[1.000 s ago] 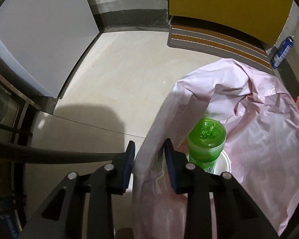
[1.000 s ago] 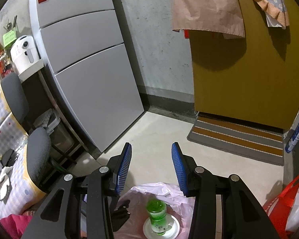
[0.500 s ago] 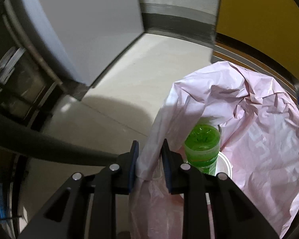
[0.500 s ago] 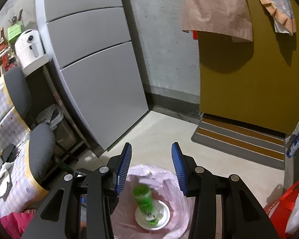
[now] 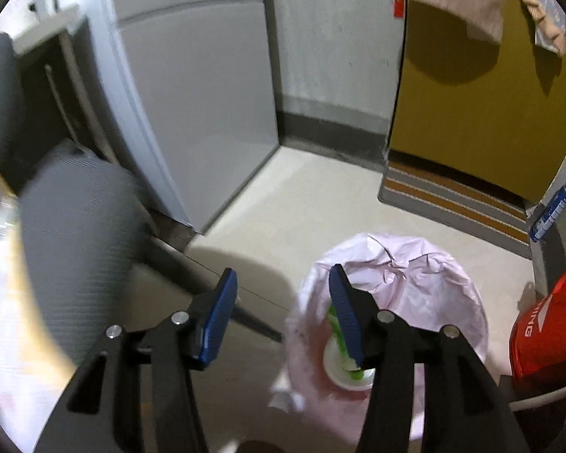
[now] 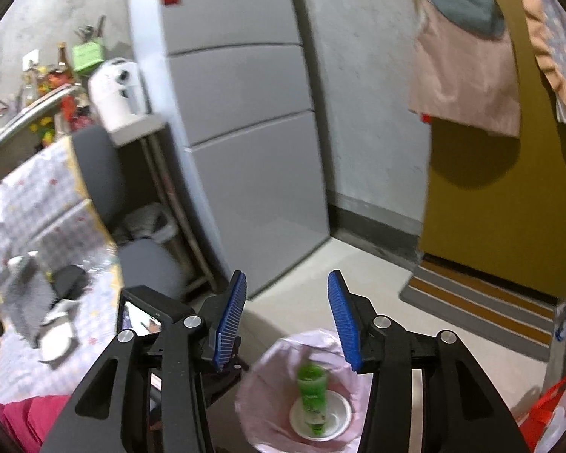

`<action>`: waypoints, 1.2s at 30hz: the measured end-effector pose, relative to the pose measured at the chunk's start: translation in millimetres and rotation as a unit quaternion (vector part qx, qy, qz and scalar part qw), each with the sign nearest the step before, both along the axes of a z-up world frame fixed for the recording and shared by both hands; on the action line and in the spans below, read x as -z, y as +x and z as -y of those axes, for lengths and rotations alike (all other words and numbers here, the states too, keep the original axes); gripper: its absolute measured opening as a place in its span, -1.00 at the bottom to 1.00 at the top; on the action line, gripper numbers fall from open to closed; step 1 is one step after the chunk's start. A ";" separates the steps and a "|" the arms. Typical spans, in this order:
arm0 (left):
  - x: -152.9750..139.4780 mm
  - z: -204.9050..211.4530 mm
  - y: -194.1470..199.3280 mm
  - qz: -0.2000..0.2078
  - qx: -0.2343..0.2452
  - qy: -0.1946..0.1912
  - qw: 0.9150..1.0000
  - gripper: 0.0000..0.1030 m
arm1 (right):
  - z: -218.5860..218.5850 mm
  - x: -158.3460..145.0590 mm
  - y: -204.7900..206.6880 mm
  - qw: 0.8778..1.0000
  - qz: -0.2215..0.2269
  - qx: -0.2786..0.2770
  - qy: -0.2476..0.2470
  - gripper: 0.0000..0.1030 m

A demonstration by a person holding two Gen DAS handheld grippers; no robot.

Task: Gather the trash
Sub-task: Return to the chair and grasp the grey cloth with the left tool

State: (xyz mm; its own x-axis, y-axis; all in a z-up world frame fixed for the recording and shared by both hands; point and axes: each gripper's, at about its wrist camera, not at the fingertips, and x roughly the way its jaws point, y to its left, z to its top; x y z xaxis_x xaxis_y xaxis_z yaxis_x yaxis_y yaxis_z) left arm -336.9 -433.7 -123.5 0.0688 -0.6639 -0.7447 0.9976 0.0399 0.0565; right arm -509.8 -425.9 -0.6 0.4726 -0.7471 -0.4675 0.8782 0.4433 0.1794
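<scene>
Right now, label by label:

Left gripper: jaws spread wide, blue pads holding nothing, hanging above the floor at the left rim of the bag.

Right gripper: jaws wide apart too, nothing between the pads, looking down over the bag from higher up.

Pink trash bag: mouth open, standing on the pale floor, just below both grippers; crumpled plastic rim all round.

Green bottle: inside the bag, leaning a little, its base on the white bowl.

White bowl: at the bottom of the bag, under the bottle.

Grey chair: close on the left, blurred, beside the bag.

Fridge: tall and grey, behind the chair, against the wall.

Striped doormat: on the floor before the yellow door, well apart from the bag.

Red bag: at the right edge, near the pink bag.

Blue spray can: upright-ish by the door frame, beyond the red bag.
</scene>
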 end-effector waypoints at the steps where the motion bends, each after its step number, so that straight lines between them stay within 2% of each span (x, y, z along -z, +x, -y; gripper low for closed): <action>1: -11.6 -10.7 2.2 -0.002 -0.002 -0.006 1.000 -0.04 | -7.5 -8.4 4.2 1.000 0.008 -0.014 -0.006 -0.04; 2: -30.7 -26.2 11.0 -0.005 -0.011 -0.014 1.000 -0.03 | -14.9 -16.3 8.6 0.999 0.016 -0.028 -0.012 -0.03; 5: -63.7 -64.3 39.8 -0.010 -0.044 -0.027 0.999 0.05 | -35.9 -36.3 23.6 0.996 0.039 -0.069 -0.027 0.01; 7: -80.3 -90.8 62.8 -0.015 -0.073 -0.035 0.997 0.11 | -46.4 -44.7 37.5 0.993 0.048 -0.101 -0.031 0.05; 10: -98.6 -136.7 95.5 -0.002 -0.130 -0.044 0.991 0.18 | -57.5 -52.0 66.4 0.986 0.054 -0.153 -0.030 0.06; 13: -101.4 -180.0 131.4 0.012 -0.197 -0.032 0.980 0.24 | -65.6 -53.4 100.4 0.977 0.054 -0.207 -0.027 0.09; 16: -100.8 -222.4 175.8 0.017 -0.278 -0.027 0.960 0.26 | -68.1 -48.6 139.3 0.964 0.049 -0.260 -0.012 0.11; 19: -103.9 -262.7 219.0 0.011 -0.332 -0.032 0.943 0.34 | -74.5 -39.3 179.0 0.952 0.035 -0.304 -0.002 0.12; 22: -107.6 -290.3 261.9 0.015 -0.371 -0.042 0.928 0.34 | -81.7 -31.6 217.5 0.941 0.023 -0.337 0.003 0.13; 26: -101.2 -305.1 314.7 0.010 -0.398 -0.055 0.916 0.34 | -83.5 -18.6 263.6 0.929 0.005 -0.370 0.011 0.12; 29: -88.6 -304.0 352.1 -0.008 -0.406 -0.058 0.912 0.18 | -82.7 -11.1 284.2 0.928 -0.005 -0.372 0.015 0.12; 34: -68.1 -296.9 388.8 -0.063 -0.390 -0.069 0.916 -0.02 | -78.6 -0.2 293.2 0.929 -0.019 -0.368 0.022 0.12; 35: -65.9 -294.8 393.4 -0.076 -0.381 -0.076 0.918 -0.11 | -77.3 1.6 293.9 0.930 -0.023 -0.367 0.023 0.12; 36: -65.0 -294.4 396.1 -0.083 -0.375 -0.079 0.920 -0.36 | -76.1 3.2 294.8 0.931 -0.025 -0.365 0.025 0.12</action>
State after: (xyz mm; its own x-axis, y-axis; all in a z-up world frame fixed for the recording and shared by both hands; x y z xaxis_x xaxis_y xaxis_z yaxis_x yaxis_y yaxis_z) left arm 59.2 -139.3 -58.5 0.4459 -0.5766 -0.6846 0.6801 0.7155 -0.1596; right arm -215.0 -349.9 -3.8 0.8220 -0.2133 -0.5280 0.3552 0.9168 0.1826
